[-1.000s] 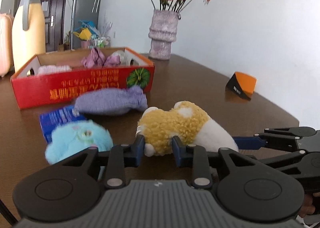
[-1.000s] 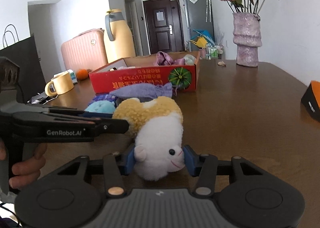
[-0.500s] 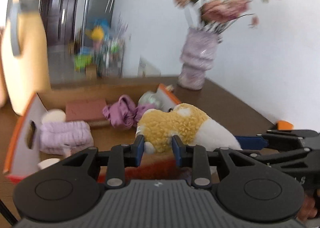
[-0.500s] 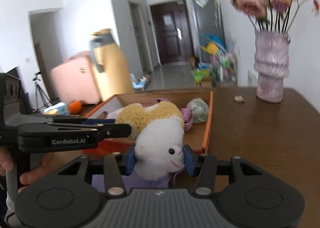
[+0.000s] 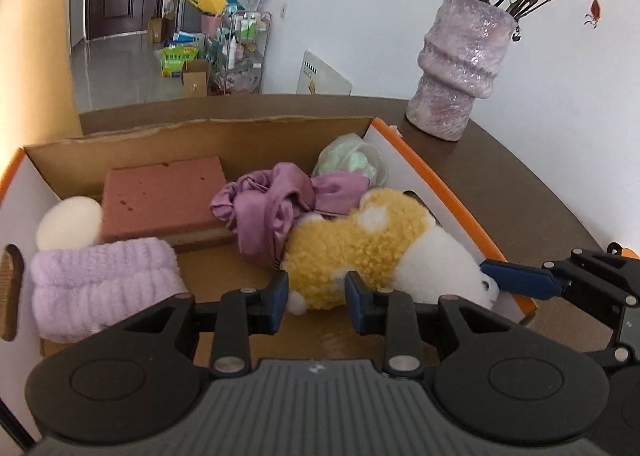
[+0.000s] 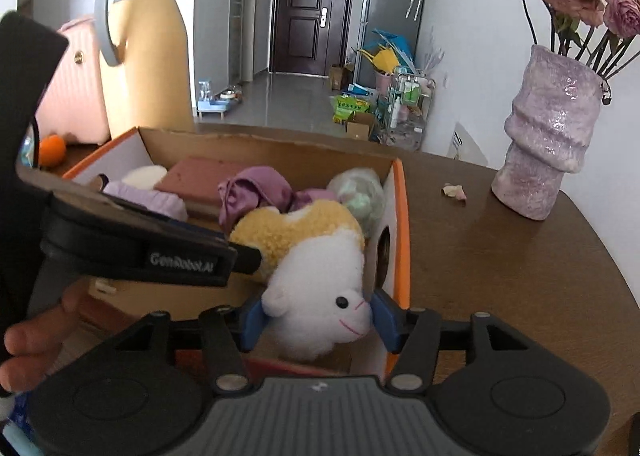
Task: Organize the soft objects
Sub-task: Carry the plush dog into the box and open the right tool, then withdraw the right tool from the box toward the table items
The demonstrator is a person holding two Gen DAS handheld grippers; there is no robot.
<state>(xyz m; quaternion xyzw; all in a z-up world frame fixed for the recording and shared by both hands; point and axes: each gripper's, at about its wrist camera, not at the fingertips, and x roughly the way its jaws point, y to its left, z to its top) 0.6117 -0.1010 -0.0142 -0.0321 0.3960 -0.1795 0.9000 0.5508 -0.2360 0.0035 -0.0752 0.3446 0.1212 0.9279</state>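
Observation:
A yellow and white plush sheep [image 5: 360, 248] lies inside the orange-rimmed cardboard box [image 5: 440, 184], against its right wall. My left gripper [image 5: 316, 296] is shut on the sheep's yellow rear, its jaws just starting to open. My right gripper [image 6: 316, 322] stands around the white head [image 6: 316, 296]; its jaws are opening and the pads barely touch. Its blue finger [image 5: 516, 280] shows at the sheep's snout. Also in the box are a pink sponge [image 5: 160, 200], a lilac knitted piece [image 5: 104, 288], a purple satin cloth [image 5: 272, 208], a white puff [image 5: 68, 224] and a pale green ball [image 5: 352, 160].
A lilac vase [image 6: 548, 144] of dried roses stands on the brown table to the right of the box [image 6: 402, 216]. A yellow thermos jug [image 6: 148, 48], a pink suitcase [image 6: 76, 88] and an orange [image 6: 52, 148] sit behind it on the left. A person's hand [image 6: 32, 336] holds the left gripper.
Both grippers carried the sheep from the table, over the purple and blue toys, into the box. The right jaws now stand wider around its head.

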